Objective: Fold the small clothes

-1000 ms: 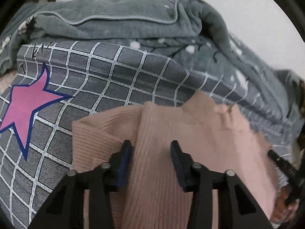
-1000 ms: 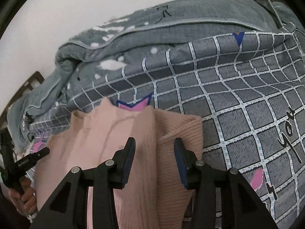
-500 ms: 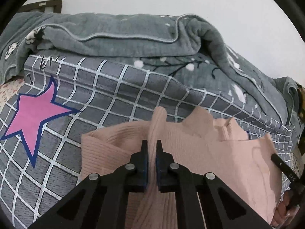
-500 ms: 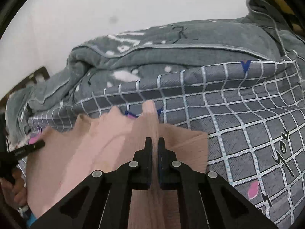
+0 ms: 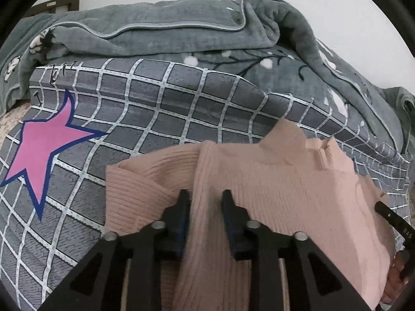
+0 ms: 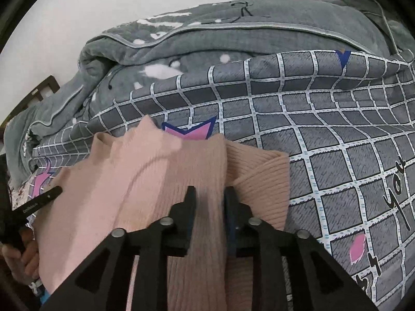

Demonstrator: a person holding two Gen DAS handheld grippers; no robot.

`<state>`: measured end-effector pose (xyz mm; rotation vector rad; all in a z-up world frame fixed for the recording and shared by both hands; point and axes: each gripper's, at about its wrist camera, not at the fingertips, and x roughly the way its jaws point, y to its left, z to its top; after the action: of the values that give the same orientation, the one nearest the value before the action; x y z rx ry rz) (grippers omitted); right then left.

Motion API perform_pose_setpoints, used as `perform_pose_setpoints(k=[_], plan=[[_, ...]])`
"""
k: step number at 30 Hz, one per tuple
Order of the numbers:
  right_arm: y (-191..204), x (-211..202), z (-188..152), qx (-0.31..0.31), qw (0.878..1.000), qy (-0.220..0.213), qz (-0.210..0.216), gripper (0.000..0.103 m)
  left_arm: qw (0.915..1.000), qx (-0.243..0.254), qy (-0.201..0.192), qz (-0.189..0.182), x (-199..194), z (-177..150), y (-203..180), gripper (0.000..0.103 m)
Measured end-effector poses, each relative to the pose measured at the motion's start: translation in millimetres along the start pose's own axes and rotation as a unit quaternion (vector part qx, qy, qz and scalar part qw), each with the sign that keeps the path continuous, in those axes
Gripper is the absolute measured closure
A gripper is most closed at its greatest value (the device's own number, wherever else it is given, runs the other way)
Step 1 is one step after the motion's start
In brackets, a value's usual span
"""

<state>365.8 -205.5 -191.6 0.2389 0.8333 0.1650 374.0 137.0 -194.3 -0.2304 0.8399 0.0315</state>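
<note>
A pink ribbed knit sweater (image 5: pixel 280 189) lies on a grey checked bedspread (image 5: pixel 160 114), its sleeves folded in at both sides. My left gripper (image 5: pixel 206 202) is open, its fingers astride a raised ridge of the sweater near its left shoulder fold. In the right wrist view my right gripper (image 6: pixel 208 199) is open too, astride a ridge of the same sweater (image 6: pixel 135 181) near its right folded sleeve (image 6: pixel 262 171). The sweater's lower part is hidden under both grippers.
A rumpled grey blanket (image 5: pixel 166 36) is piled along the far side against a white wall. The bedspread (image 6: pixel 337 134) has pink stars (image 5: pixel 44 145) and black lettering. A dark headboard corner (image 6: pixel 41 90) shows at the left. Each view shows the other hand-held gripper's edge (image 6: pixel 39 202).
Both grippers were open, then shut on the sweater's raised folds half a second ago, and now stand open again. The sweater top has dropped and looks blurred with motion.
</note>
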Motion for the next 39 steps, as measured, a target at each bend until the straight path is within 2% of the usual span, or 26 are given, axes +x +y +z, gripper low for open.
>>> perform_pose_setpoints(k=[2, 5, 9, 22, 34, 39], plan=[[-0.2, -3.0, -0.7, 0.000, 1.000, -0.005, 0.003, 0.068, 1.0000, 0.008, -0.004, 0.005, 0.2, -1.7, -2.5, 0.064], [3.2, -3.0, -1.7, -0.007, 1.000, -0.007, -0.002, 0.065, 0.9994, 0.030, -0.008, 0.016, 1.0, -4.4, -9.6, 0.057], [7.5, -2.9, -2.4, -0.017, 1.000, -0.010, -0.010, 0.065, 0.9985, 0.045, -0.011, 0.030, 2.5, -4.4, -15.1, 0.056], [1.6, 0.0, -1.6, -0.007, 1.000, -0.005, 0.023, 0.065, 0.9967, 0.067, -0.014, 0.045, 3.9, -6.0, -20.3, 0.053], [5.8, -10.2, -4.0, -0.014, 0.999, -0.028, 0.014, 0.064, 0.9957, 0.075, -0.016, 0.051, 3.1, -5.0, -22.3, 0.052], [8.2, -19.8, -4.9, -0.020, 0.998, -0.048, 0.029, 0.064, 0.9949, 0.081, -0.018, 0.058, 1.9, -5.5, -24.1, 0.052]])
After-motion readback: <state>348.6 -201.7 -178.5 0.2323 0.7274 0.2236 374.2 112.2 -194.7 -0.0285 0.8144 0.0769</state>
